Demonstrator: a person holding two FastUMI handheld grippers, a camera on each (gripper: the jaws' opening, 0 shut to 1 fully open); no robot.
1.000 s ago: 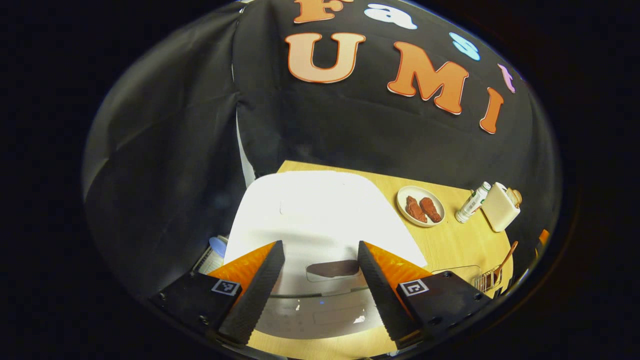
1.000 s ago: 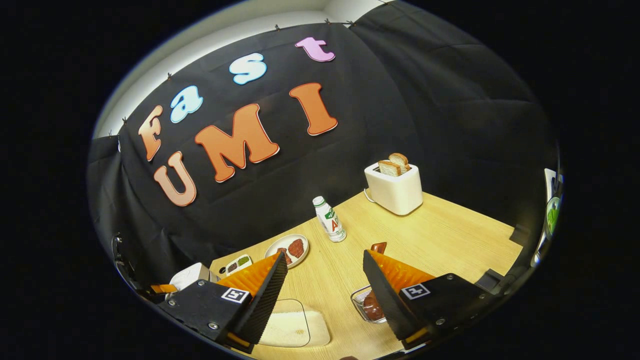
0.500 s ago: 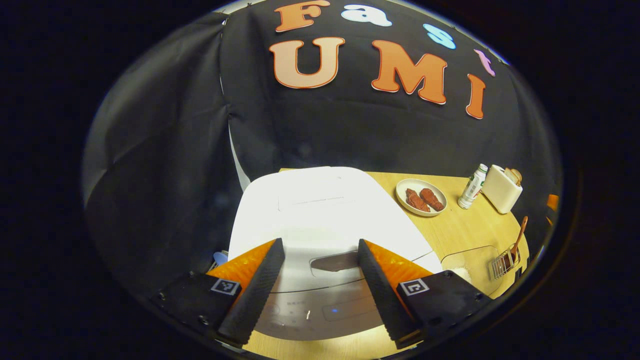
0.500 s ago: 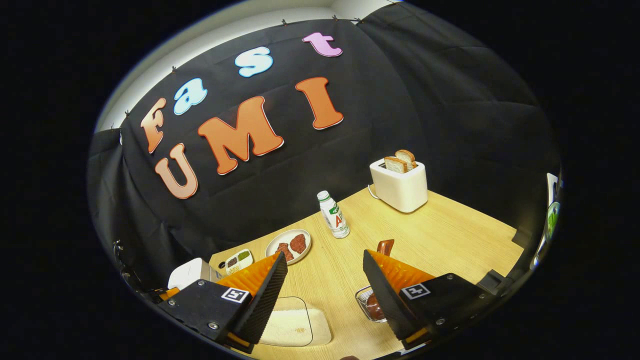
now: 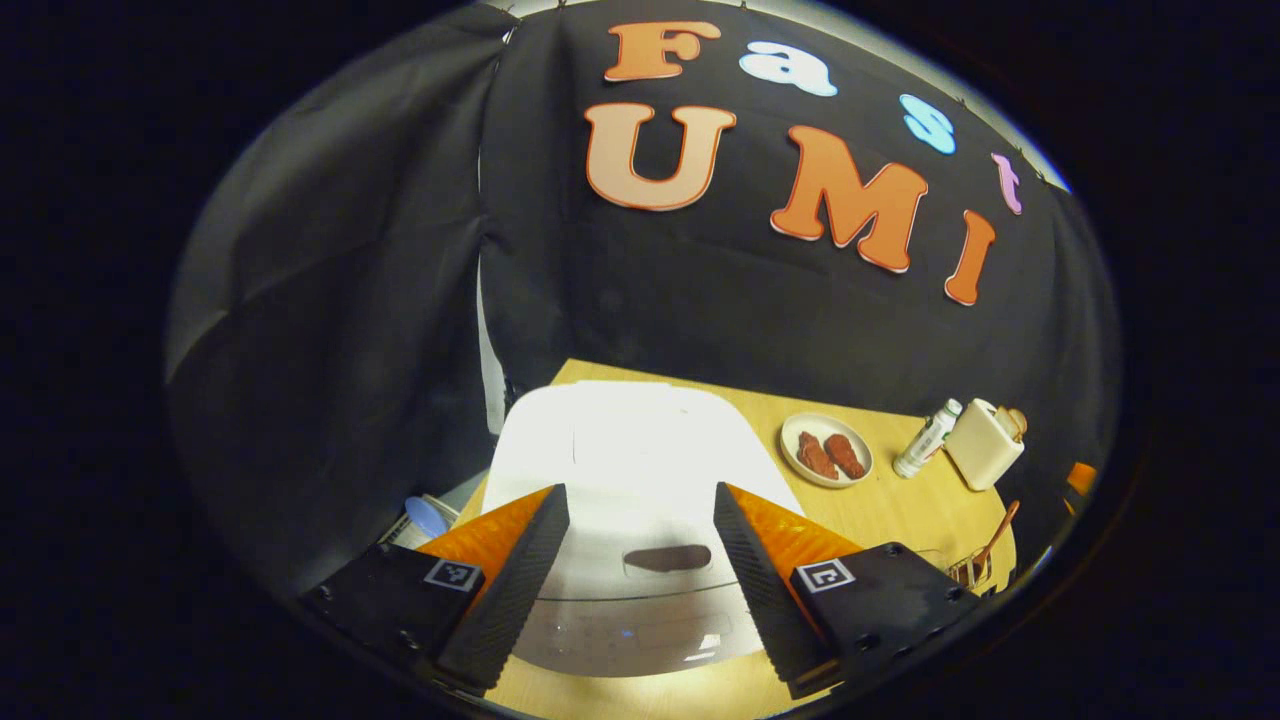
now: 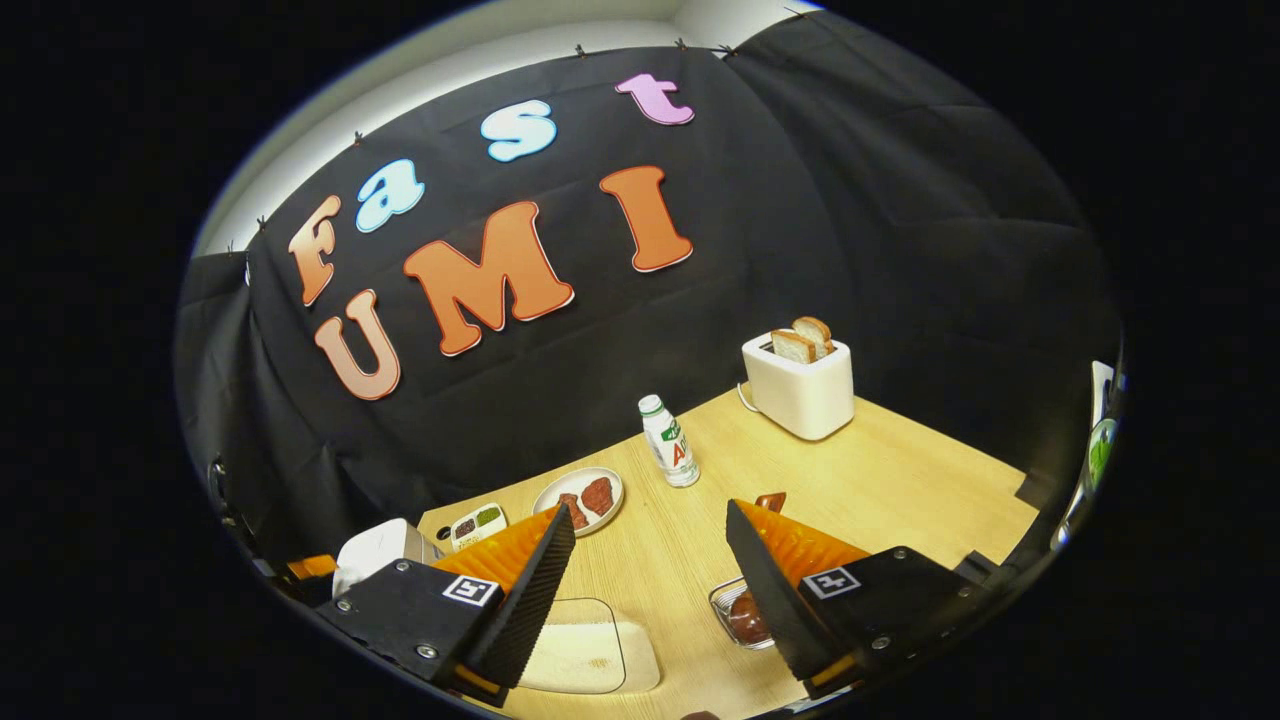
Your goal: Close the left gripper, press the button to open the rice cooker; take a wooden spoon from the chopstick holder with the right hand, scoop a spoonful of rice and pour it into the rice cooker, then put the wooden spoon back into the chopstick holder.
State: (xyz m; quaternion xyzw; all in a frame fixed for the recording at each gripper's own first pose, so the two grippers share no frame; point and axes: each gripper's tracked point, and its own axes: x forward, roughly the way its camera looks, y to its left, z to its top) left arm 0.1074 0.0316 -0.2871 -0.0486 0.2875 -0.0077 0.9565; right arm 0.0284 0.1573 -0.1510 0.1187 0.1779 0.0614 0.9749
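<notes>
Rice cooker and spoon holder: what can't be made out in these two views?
- Rice cooker, left gripper view: glare washes out the lid; panel markings too small.
- Spoon holder, right gripper view: the right gripper's finger covers most of it.
- Wooden spoon, left gripper view: bowl hidden, near the edge.

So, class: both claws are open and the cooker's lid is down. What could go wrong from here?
1. The left claw is open, its fingers either side of the dark button on the cooker; pressing like this could miss the button.
2. The spoon stands right behind the right claw, so a hasty grab may tip the holder.
</notes>
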